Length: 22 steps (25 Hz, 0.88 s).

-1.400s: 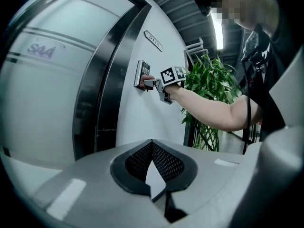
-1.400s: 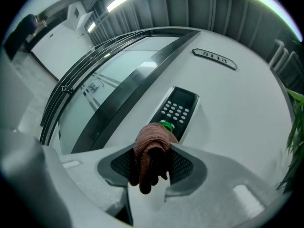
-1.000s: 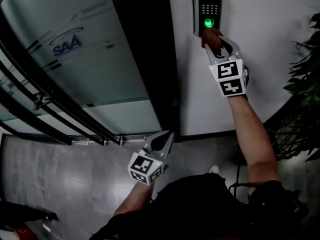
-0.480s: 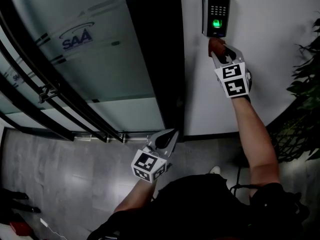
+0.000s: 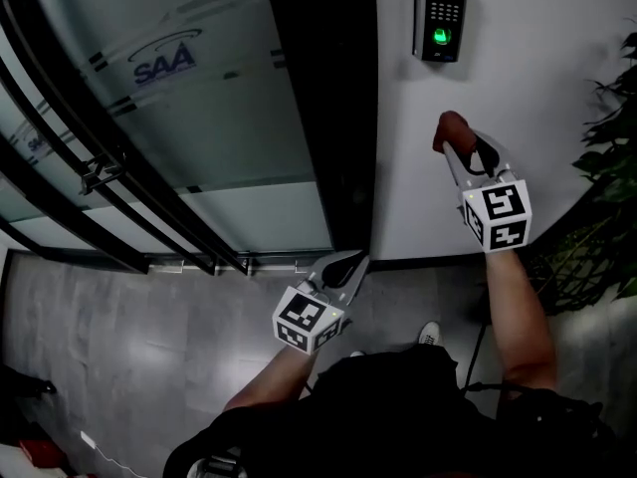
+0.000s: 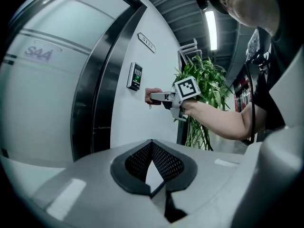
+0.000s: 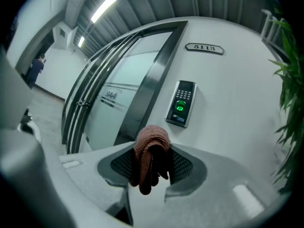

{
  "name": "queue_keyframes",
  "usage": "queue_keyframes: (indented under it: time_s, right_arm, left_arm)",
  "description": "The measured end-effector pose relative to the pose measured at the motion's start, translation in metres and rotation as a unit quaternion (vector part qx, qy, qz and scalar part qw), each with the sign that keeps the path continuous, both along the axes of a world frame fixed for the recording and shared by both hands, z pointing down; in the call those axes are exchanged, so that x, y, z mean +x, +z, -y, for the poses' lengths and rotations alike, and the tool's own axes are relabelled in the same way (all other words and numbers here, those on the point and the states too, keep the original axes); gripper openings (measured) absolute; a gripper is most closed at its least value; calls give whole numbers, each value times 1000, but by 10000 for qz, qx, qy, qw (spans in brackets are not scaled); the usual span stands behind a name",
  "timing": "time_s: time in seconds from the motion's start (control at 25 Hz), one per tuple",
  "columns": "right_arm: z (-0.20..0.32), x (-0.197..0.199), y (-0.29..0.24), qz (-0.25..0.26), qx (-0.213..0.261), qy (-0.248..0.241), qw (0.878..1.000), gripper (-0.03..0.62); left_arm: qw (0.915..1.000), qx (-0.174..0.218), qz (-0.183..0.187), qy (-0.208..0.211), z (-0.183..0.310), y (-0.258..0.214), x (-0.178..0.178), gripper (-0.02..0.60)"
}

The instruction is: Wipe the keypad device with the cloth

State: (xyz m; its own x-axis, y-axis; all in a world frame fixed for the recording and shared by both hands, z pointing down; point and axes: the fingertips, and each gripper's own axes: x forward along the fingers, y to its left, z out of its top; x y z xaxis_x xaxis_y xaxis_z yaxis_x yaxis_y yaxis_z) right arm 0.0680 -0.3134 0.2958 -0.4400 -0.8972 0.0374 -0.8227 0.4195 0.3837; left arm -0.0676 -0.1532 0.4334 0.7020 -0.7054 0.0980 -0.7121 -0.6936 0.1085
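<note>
Keypad device: dark glossy rectangular box fixed to the smooth white wall, upper right of the head view; a grid of small keys above a green-lit sensor.
Cloth: reddish-brown, nubby weave, folded into a rounded hump with loose ends hanging; below the keypad device and apart from it.
Right gripper: fingers clenched on the cloth, dark mesh-textured pads either side of it; matte grey shell.
Left gripper: lower centre of the head view; fingers pressed together at the tips, nothing between them.
Glass door: frosted panel with a dark frame, upper left.
Plant: leafy, right edge.
Floor: grey, faintly glossy.
</note>
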Motion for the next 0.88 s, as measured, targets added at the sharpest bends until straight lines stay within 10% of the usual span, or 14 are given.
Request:
queue_keyframes:
  time_s: [0.88]
  right_arm:
    - [-255,96,119,1254,-1494,-1028,9754,149]
  left_arm:
    - [9996,98,-206,-177,-97,-19,118,15]
